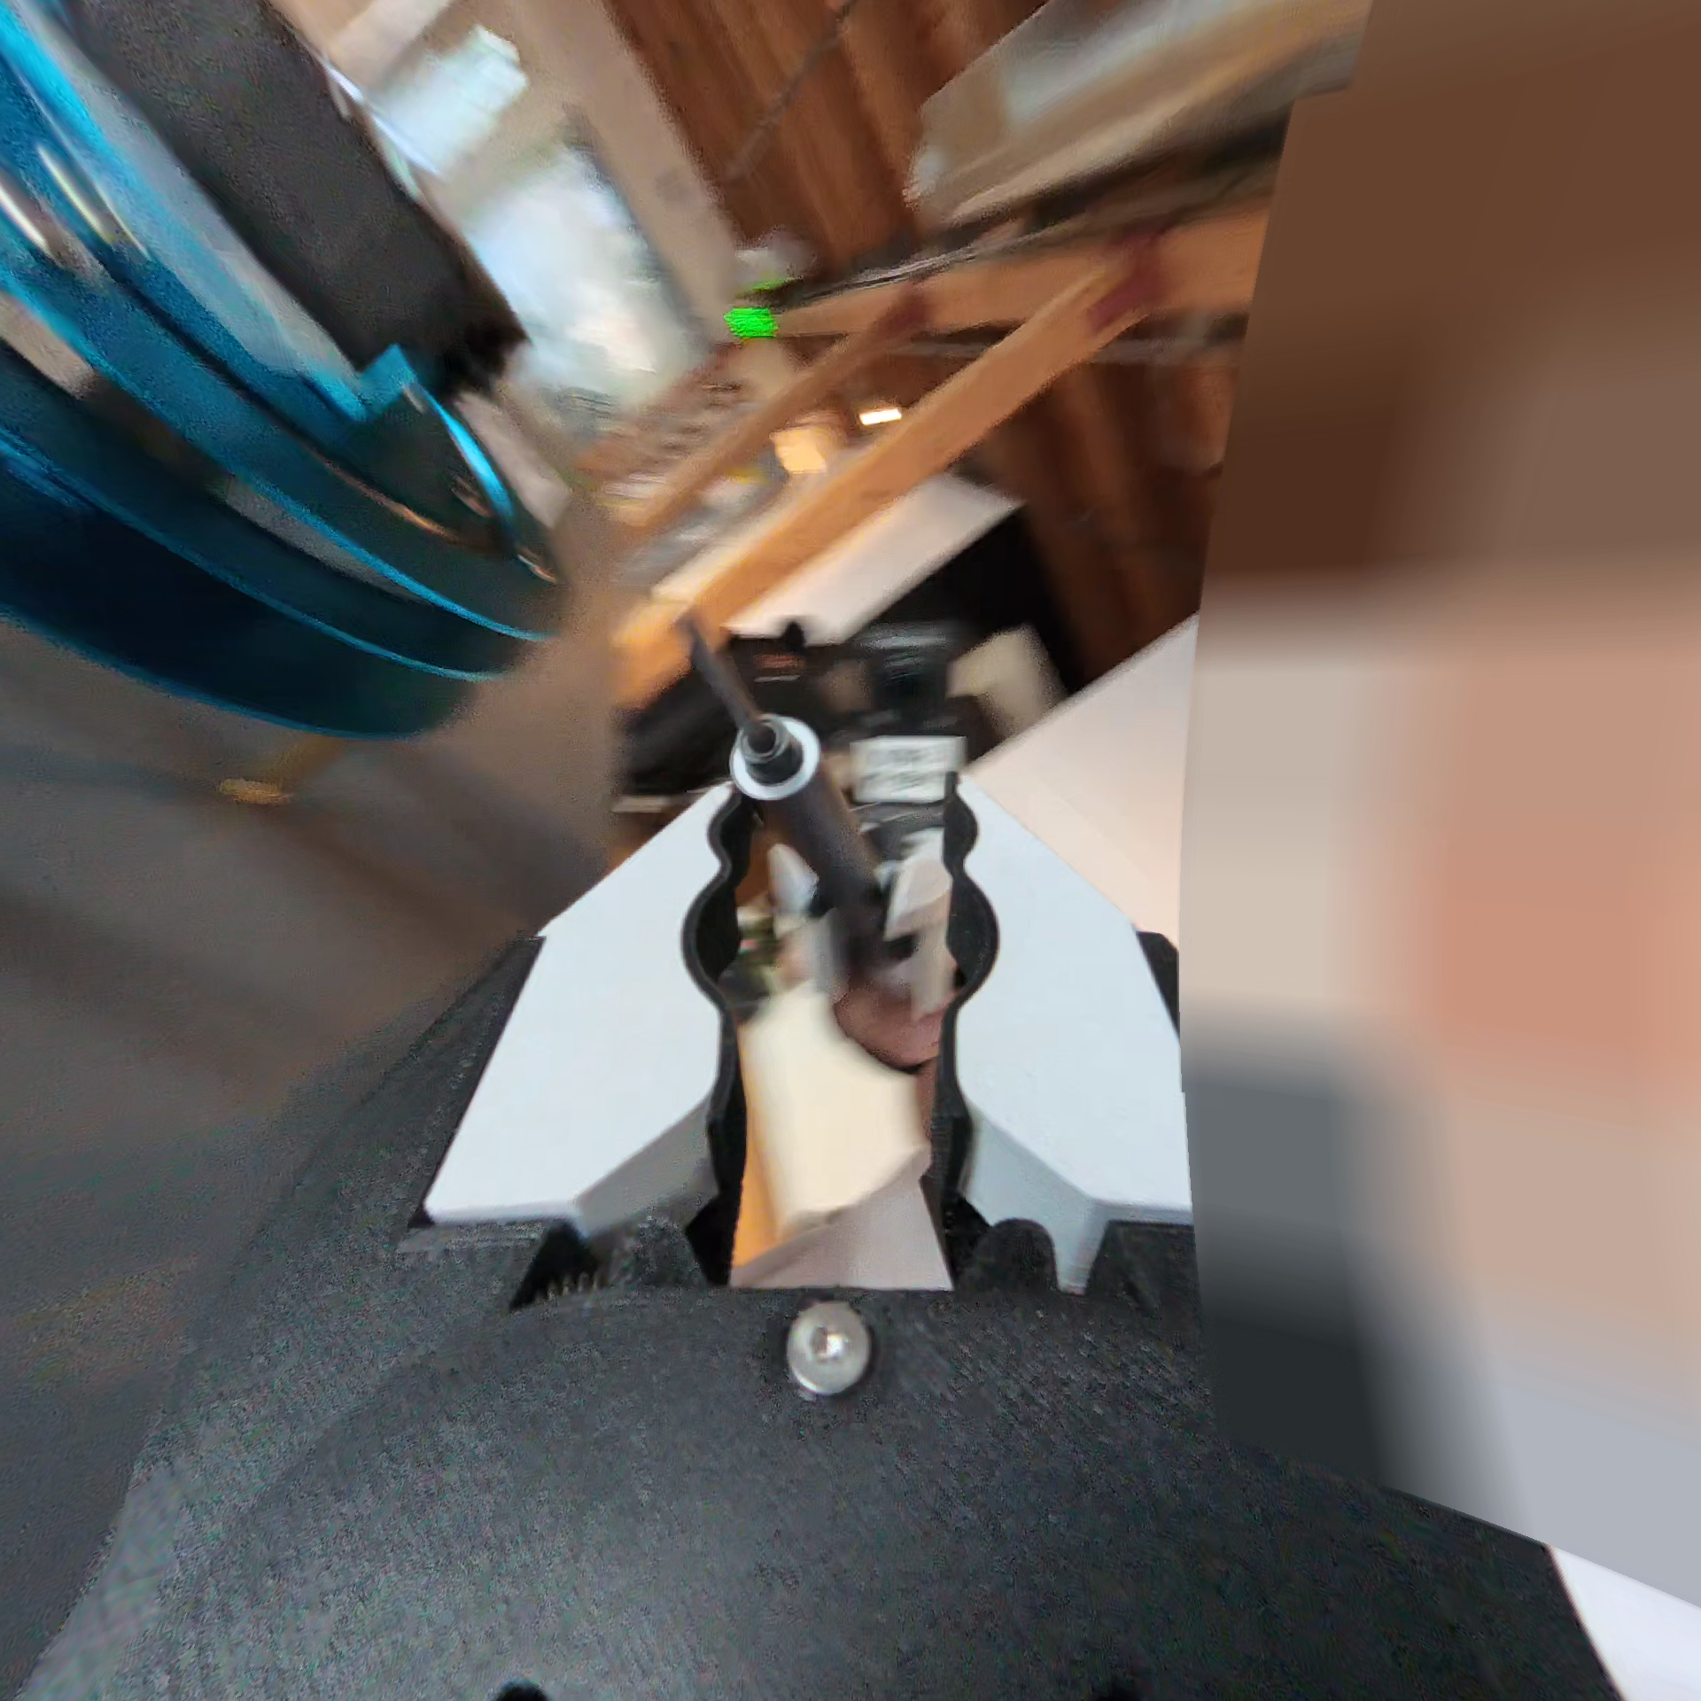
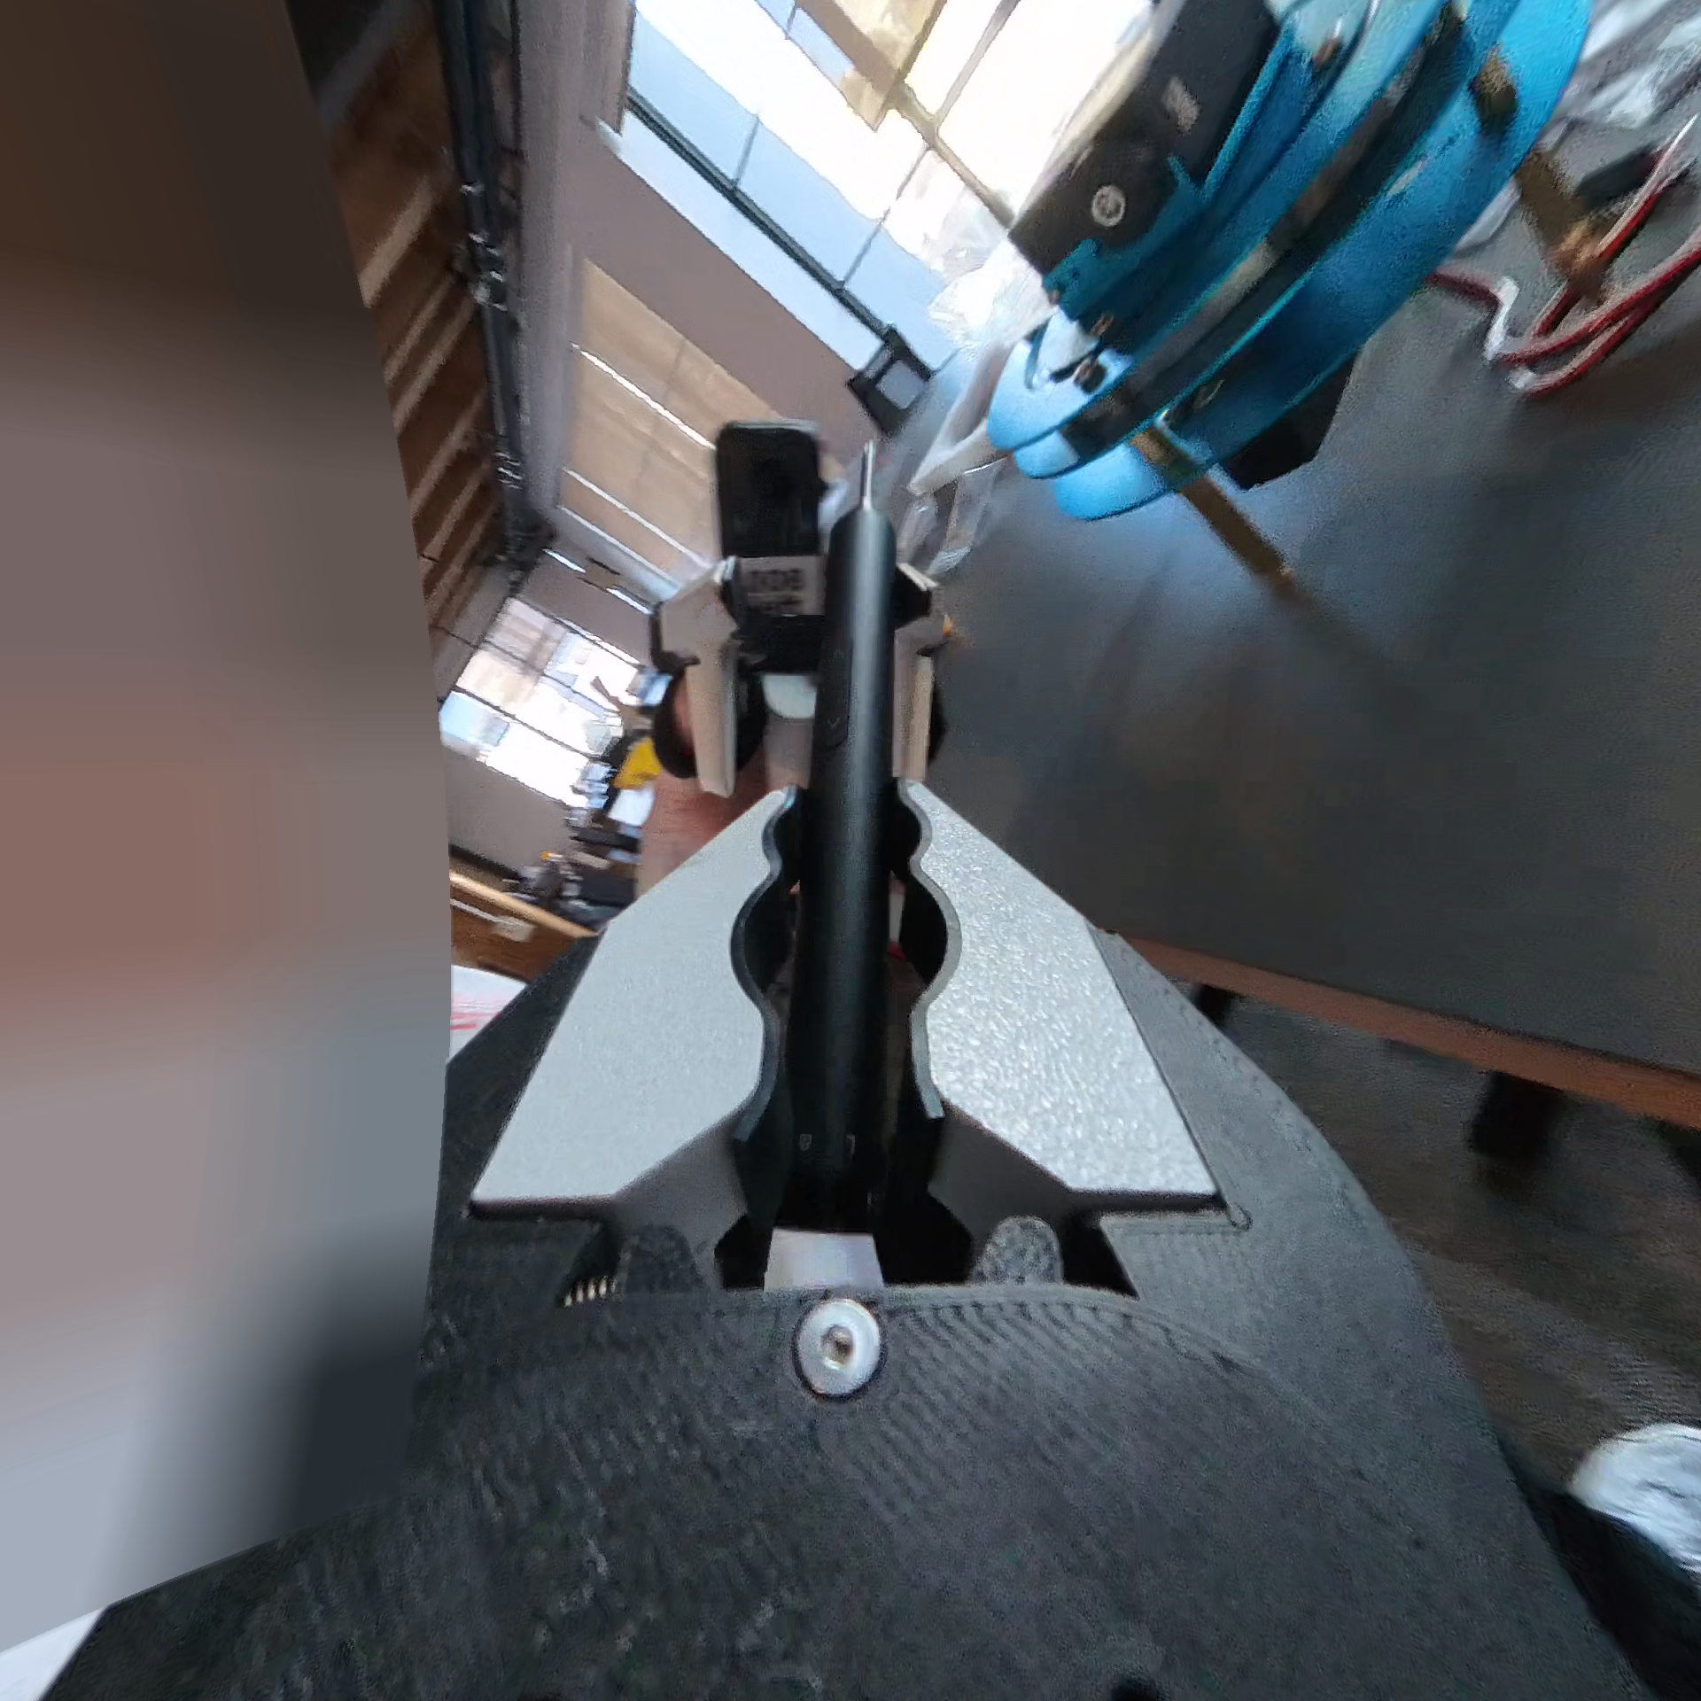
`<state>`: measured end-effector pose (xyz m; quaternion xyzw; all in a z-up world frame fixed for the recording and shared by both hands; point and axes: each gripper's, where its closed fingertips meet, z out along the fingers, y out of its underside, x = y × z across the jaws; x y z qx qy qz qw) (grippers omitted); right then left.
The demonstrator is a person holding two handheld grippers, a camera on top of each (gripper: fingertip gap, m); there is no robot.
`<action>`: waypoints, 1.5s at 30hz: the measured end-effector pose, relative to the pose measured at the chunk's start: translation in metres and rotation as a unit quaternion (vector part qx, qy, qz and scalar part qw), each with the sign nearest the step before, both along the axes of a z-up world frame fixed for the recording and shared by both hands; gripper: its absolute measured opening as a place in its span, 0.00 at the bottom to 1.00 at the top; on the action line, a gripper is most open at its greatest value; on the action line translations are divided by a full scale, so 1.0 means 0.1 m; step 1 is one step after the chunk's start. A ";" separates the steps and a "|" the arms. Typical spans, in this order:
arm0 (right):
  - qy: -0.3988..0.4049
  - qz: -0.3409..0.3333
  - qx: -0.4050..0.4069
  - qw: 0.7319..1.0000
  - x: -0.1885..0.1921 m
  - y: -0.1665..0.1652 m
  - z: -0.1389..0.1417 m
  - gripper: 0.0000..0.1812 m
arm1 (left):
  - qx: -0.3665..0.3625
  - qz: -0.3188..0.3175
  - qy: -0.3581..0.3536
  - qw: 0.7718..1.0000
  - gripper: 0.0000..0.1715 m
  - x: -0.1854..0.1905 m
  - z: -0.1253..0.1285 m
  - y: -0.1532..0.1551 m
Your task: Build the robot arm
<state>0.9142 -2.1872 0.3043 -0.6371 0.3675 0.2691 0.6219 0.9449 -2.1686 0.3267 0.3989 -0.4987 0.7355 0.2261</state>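
My right gripper (image 2: pixel 847 810) is shut on a black pen-shaped electric screwdriver (image 2: pixel 847 828), which lies along the fingers with its thin bit (image 2: pixel 870 465) pointing forward. My left gripper (image 1: pixel 847 810) faces it with its jaws apart and nothing between the pads. In the left wrist view the screwdriver (image 1: pixel 833 838) points toward the camera, with a silver collar (image 1: pixel 775 759) behind the bit, and the right gripper's white fingers (image 1: pixel 920 907) show behind it. The left gripper (image 2: pixel 796 653) shows beyond the screwdriver in the right wrist view.
A round blue acrylic layered chassis (image 2: pixel 1289 230) with a black box on top and brass standoffs (image 2: pixel 1238 529) stands on a grey table mat (image 2: pixel 1289 736); it also fills the upper left of the left wrist view (image 1: pixel 230 479). Red wires (image 2: pixel 1583 313) lie beside it. Wooden frames (image 1: pixel 902 460) stand behind. Tip to tip, the grippers are about 5 centimeters apart.
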 end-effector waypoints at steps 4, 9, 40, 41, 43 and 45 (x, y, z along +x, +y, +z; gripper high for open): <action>-0.109 -0.049 -0.083 0.989 0.13 -0.04 -0.09 0.09 | 0.113 0.100 -0.062 0.987 0.22 0.03 -0.08 0.32; -0.089 -0.069 -0.035 0.993 0.14 -0.02 -0.08 0.09 | 0.160 0.076 -0.057 0.983 0.19 -0.03 -0.21 0.34; -0.210 -0.187 -0.062 0.958 0.31 -0.45 -0.09 0.09 | 0.332 0.135 -0.209 0.910 0.27 0.23 -0.09 0.46; -0.228 -0.187 -0.075 0.953 0.31 -0.45 -0.07 0.09 | 0.294 0.099 -0.175 0.934 0.22 0.12 -0.13 0.36; -0.257 -0.185 -0.095 0.944 0.28 -0.41 -0.01 0.09 | 0.237 0.065 -0.107 0.963 0.24 0.06 -0.21 0.23; -0.288 -0.191 -0.115 0.931 0.25 -0.40 0.06 0.09 | 0.142 0.041 -0.065 0.987 0.26 0.05 -0.10 0.12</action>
